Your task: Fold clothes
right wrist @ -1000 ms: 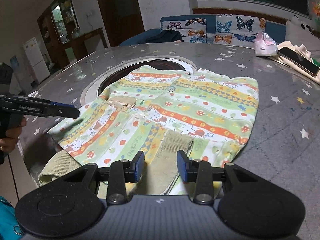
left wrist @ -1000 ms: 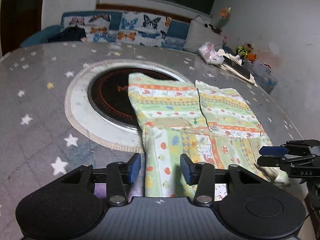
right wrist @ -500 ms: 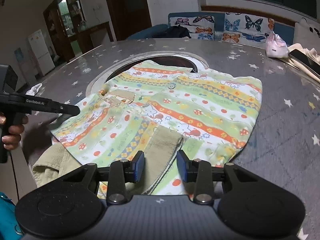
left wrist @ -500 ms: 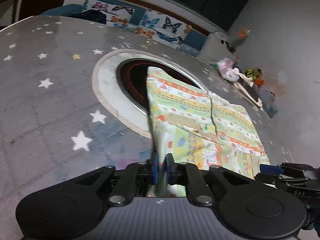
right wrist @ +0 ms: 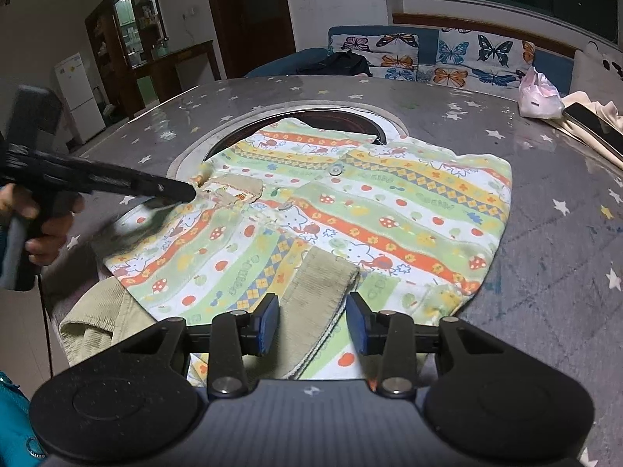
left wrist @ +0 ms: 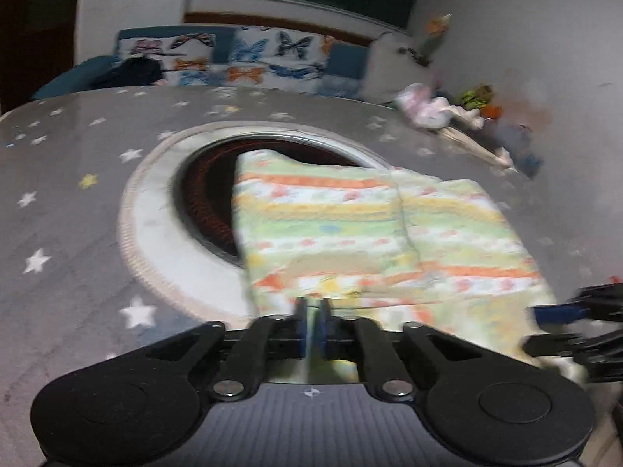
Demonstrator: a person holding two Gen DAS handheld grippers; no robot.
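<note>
Two handheld grippers work over a striped, cartoon-print child's top (right wrist: 350, 210) lying flat on a star-patterned table (right wrist: 545, 272), partly covering the round burner recess (right wrist: 342, 120) at its centre. Left gripper (left wrist: 311, 327) is clenched on the top's near edge. Right gripper (right wrist: 313, 323) hangs released, straddling a beige ribbed cuff (right wrist: 319, 299). Lettering on the fabric is too small to read.

The grey star-print table (right wrist: 545, 257) is bare along its right edge and across its left side (left wrist: 70, 210), so a hand could pass there. The round recessed burner (left wrist: 206, 198) sits mid-table, half covered by the patterned shirt (right wrist: 389, 210). Toward the far right corner, a pink plastic bag (right wrist: 539, 95) and a phone (right wrist: 592, 124) block the way.
</note>
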